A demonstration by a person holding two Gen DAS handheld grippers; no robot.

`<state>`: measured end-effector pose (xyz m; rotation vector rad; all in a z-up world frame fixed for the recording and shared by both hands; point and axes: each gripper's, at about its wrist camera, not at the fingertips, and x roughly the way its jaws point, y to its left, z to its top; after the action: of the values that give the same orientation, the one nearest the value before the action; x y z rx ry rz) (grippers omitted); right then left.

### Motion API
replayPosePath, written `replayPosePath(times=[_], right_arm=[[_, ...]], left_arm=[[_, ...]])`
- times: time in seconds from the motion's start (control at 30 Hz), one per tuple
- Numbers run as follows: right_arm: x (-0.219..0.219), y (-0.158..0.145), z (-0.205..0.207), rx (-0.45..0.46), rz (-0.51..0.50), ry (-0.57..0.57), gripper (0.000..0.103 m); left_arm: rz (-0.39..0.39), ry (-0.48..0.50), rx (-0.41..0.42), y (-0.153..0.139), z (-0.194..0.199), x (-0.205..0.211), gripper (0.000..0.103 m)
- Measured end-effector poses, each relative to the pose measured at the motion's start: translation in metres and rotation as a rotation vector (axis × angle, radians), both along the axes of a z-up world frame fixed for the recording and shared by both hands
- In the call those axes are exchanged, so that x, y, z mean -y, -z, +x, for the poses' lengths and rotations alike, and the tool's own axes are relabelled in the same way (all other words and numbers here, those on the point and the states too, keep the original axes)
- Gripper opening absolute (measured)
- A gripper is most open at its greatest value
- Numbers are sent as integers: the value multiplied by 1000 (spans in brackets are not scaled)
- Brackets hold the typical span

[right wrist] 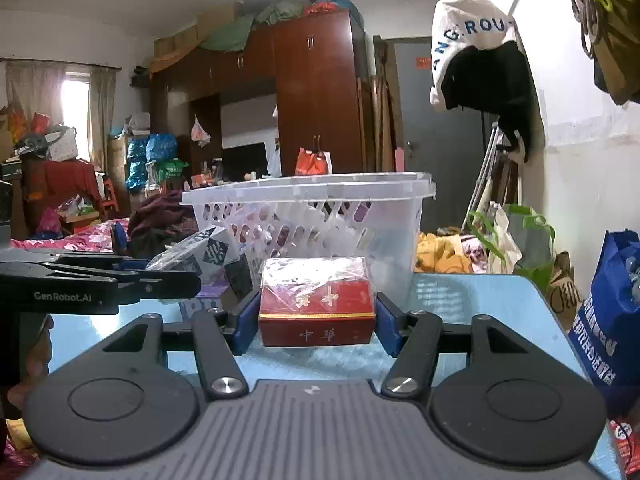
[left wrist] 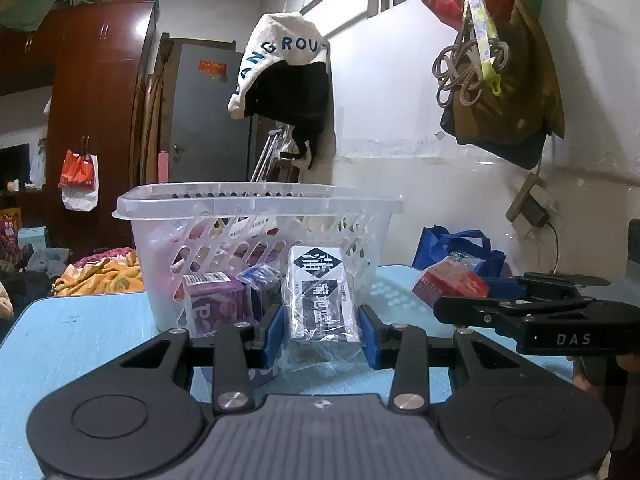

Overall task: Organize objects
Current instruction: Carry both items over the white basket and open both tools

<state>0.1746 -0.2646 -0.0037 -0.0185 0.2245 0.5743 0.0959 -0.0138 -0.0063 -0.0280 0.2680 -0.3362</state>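
The right gripper [right wrist: 316, 316] has its blue jaws closed against both ends of a red box [right wrist: 316, 312] wrapped in clear film, held just above the pale blue desk [right wrist: 480, 304]. Behind the box stands a clear slotted basket [right wrist: 320, 208]. At left, the left gripper [right wrist: 132, 276] carries a black-and-white pack in a clear bag [right wrist: 204, 254], beside the basket.

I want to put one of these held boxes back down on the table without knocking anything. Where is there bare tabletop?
Bare blue table lies left of the white basket, out to the table's edge. More shows right of the basket, before the blue bag. Crowded: the basket's front, where the purple box and small blue box stand, beside the black-and-white box and red box.
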Motion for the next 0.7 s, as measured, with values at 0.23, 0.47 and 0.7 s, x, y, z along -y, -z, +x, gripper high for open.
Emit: replayPosePath(times=[0.23, 0.47, 0.7], right_arm=[[-1, 1, -3, 16, 6, 9, 62], [-6, -46, 4, 77, 48, 11, 62], [-62, -107, 91, 38, -101, 46, 62]], left_arm=[[3, -2, 14, -1, -2, 0, 44], [-42, -36, 30, -59, 23, -19, 44], [-3, -87, -110, -113, 127, -17, 53]])
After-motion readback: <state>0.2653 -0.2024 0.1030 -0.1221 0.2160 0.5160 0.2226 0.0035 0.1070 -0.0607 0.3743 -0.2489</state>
